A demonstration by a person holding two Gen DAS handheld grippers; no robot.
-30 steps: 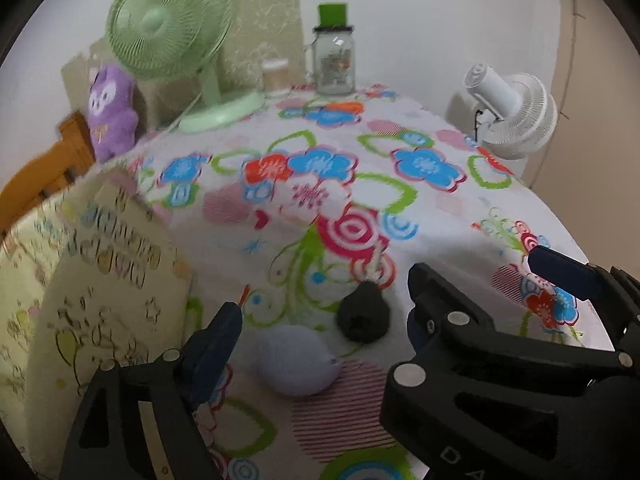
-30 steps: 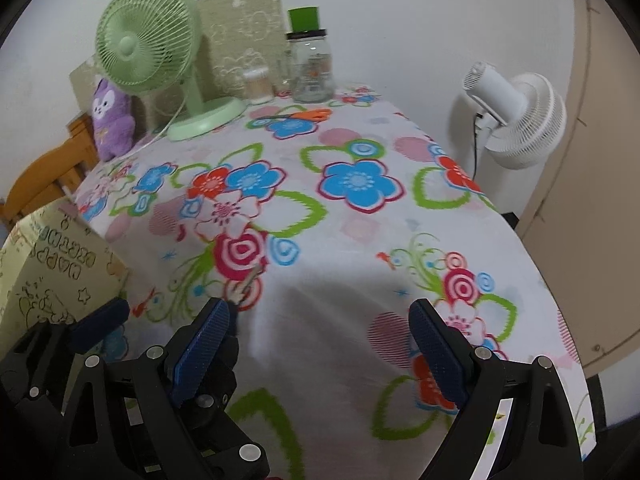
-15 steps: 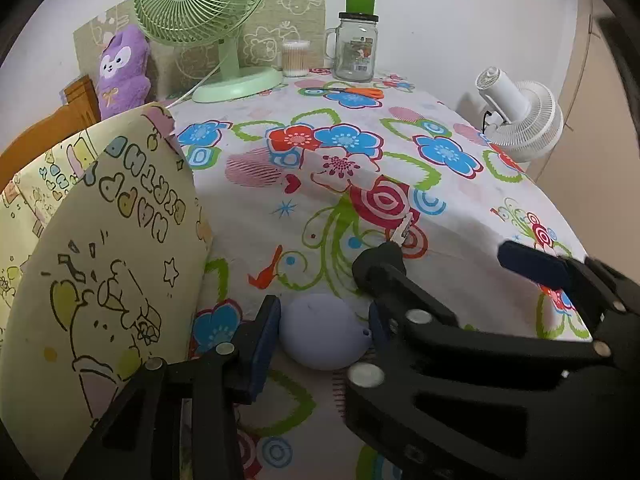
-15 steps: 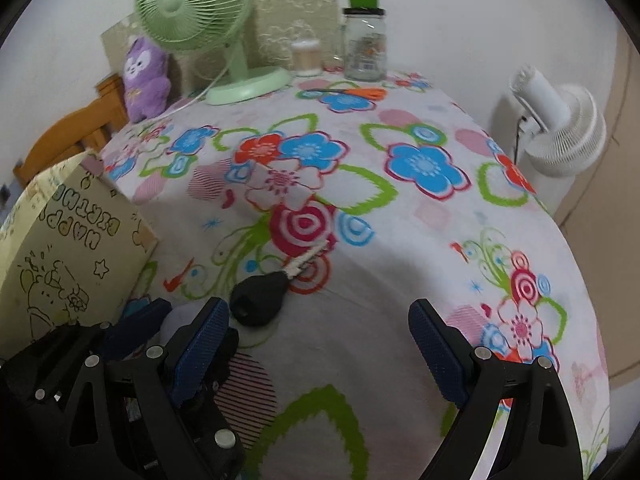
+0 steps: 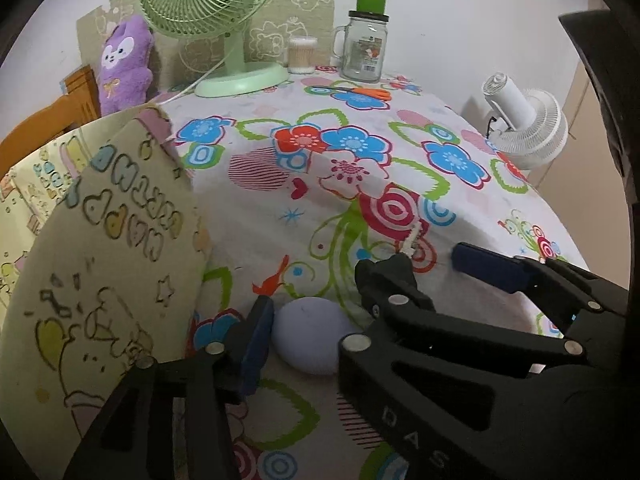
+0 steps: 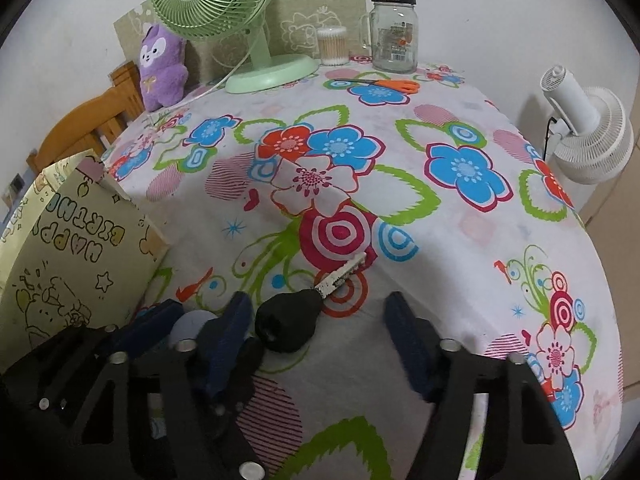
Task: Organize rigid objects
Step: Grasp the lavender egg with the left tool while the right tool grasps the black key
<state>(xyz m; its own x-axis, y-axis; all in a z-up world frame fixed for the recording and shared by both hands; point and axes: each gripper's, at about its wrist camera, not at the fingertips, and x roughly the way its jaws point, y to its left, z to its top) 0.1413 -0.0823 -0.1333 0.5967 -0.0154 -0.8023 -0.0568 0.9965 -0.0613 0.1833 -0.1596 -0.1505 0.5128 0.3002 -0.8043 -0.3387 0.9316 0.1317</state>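
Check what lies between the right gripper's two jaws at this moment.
The right wrist view shows the black-headed key on the flowered tablecloth between the open jaws of the right gripper, close to the left one; neither jaw visibly touches it.

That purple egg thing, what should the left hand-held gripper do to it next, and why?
Probably close on it. The left hand-held gripper is open with the pale purple egg lying on the tablecloth between its fingers, one blue pad at its side, not yet squeezed.
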